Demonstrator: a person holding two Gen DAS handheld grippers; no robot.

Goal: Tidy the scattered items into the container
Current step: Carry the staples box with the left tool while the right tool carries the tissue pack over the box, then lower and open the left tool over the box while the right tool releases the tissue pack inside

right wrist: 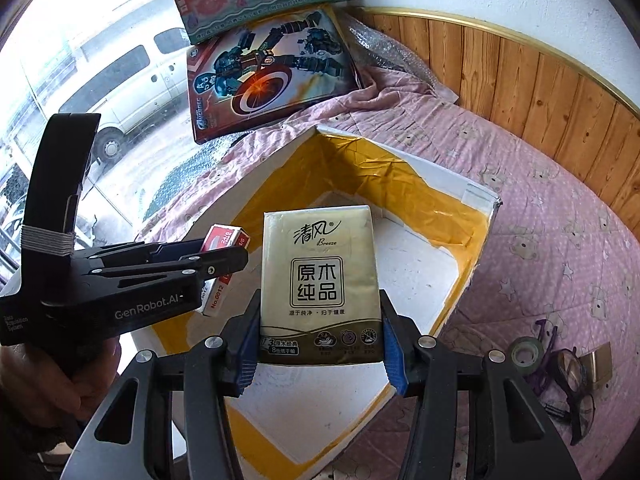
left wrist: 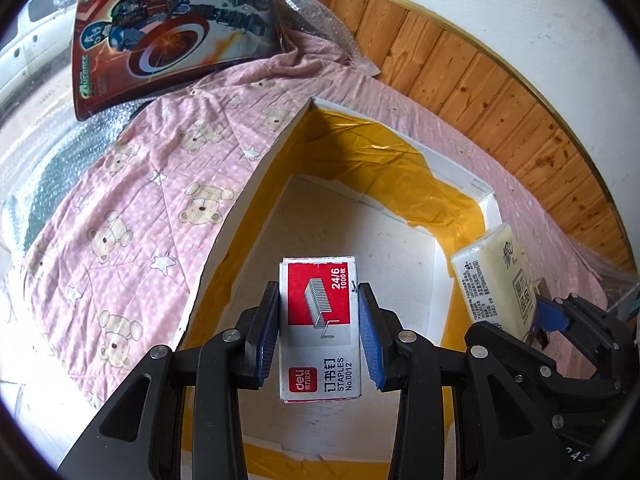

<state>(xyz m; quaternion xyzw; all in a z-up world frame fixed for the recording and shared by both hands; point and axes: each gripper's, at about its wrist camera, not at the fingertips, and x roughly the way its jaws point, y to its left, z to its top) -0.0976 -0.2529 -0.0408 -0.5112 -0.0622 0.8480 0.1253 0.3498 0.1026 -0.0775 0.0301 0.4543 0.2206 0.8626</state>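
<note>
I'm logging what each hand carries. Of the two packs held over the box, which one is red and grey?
The staple box, clamped in the left gripper. The tissue pack in the right gripper is gold and cream instead.

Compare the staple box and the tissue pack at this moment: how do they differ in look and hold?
The staple box is a small rigid red-and-grey carton; the tissue pack is a larger, soft, gold-wrapped packet. The box sits in the left gripper, the pack in the right gripper. Shared: both are clamped by their side edges and held above the white foam container with yellow tape.
</note>
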